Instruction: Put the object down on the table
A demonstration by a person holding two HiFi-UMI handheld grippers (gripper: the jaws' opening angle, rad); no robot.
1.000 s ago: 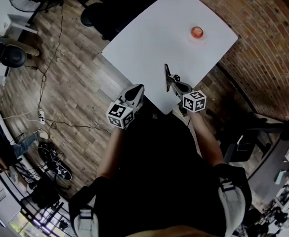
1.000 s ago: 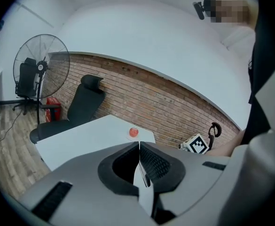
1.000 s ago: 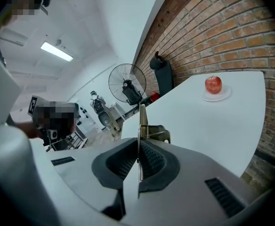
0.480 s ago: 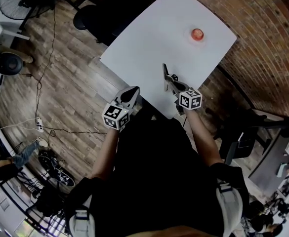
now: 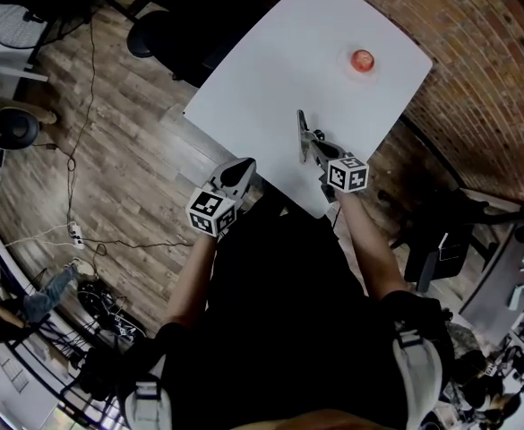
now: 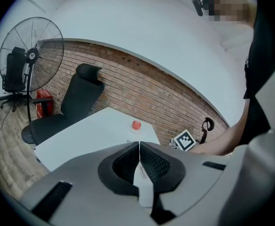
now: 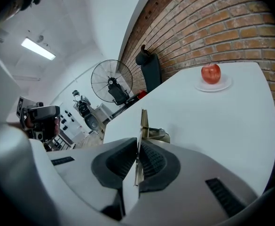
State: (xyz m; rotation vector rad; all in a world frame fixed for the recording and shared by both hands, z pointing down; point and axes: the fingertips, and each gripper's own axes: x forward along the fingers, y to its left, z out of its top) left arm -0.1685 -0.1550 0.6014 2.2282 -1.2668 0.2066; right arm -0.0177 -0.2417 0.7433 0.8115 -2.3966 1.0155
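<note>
While the left claw (image 5: 244, 166) hangs just off the near-left edge of the table (image 5: 270, 61), jaws pressed together with nothing between them, all the action is further right. Over the last second neither claw has travelled much. Both sit about where they were, the left one beside the table's edge and the right one above its near corner.

What's new is at the right claw (image 5: 315, 143). Its jaws are just beginning to part, and the thin metal tool (image 5: 300, 131) is between them, with the pads seemingly on it even now. It stands on edge, blade pointing away across the white top. To me that reads as the let-go starting, so the put-down looks nearly done, provided the tool already rests on the table.

That part I can't tell. The claw's own body covers the lower end of the tool, and from above it is only a dark sliver. Seen edge-on, its real shape is hard to make out too. A curved shiny piece beside the blade could be a handle.

Far right, well clear of both claws, an apple (image 7: 211, 73) sits on a small plate (image 7: 225, 84).
</note>
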